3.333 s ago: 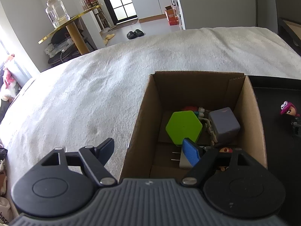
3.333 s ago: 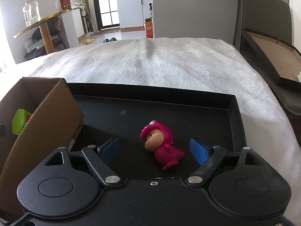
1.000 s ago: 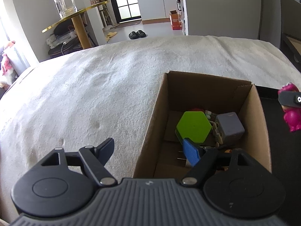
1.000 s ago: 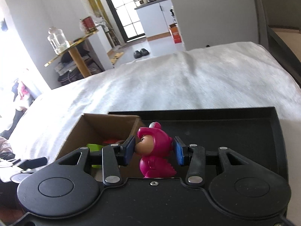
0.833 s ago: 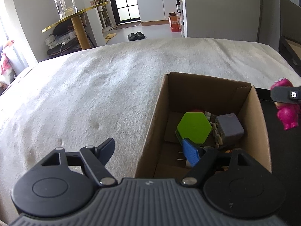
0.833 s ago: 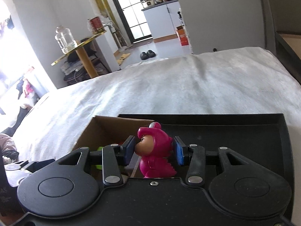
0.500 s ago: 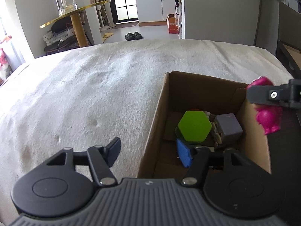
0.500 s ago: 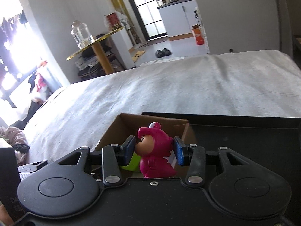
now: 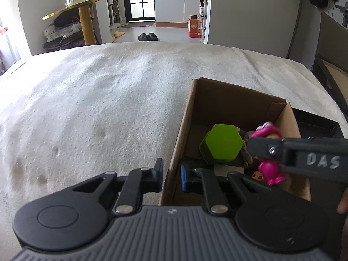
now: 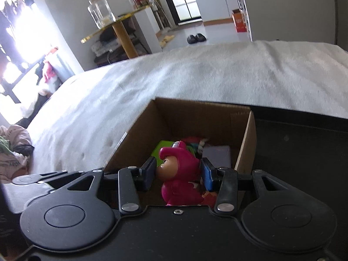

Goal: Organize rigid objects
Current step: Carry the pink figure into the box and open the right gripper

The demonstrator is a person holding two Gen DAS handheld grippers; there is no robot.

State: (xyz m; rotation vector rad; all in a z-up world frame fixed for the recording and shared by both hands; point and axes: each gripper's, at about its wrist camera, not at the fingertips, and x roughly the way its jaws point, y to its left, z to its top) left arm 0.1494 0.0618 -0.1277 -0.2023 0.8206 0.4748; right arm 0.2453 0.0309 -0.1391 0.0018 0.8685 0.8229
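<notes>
My right gripper (image 10: 178, 174) is shut on a pink toy figure (image 10: 179, 174) and holds it over the open cardboard box (image 10: 195, 117). In the left wrist view the figure (image 9: 270, 169) hangs inside the box (image 9: 235, 97), beside a green hexagonal block (image 9: 221, 144). My left gripper (image 9: 171, 175) is shut on the box's left wall, one finger outside and one inside. A grey cube (image 10: 217, 155) and other small items lie on the box floor.
The box stands on a white fuzzy blanket (image 9: 97, 100) covering a bed. A black tray (image 10: 300, 148) lies right of the box. A gold-topped side table (image 9: 84, 10) with a glass jar stands beyond the bed.
My right gripper has carried the pink figure left from above the tray to over the box and lower into it. My left gripper has closed onto the box's left wall.
</notes>
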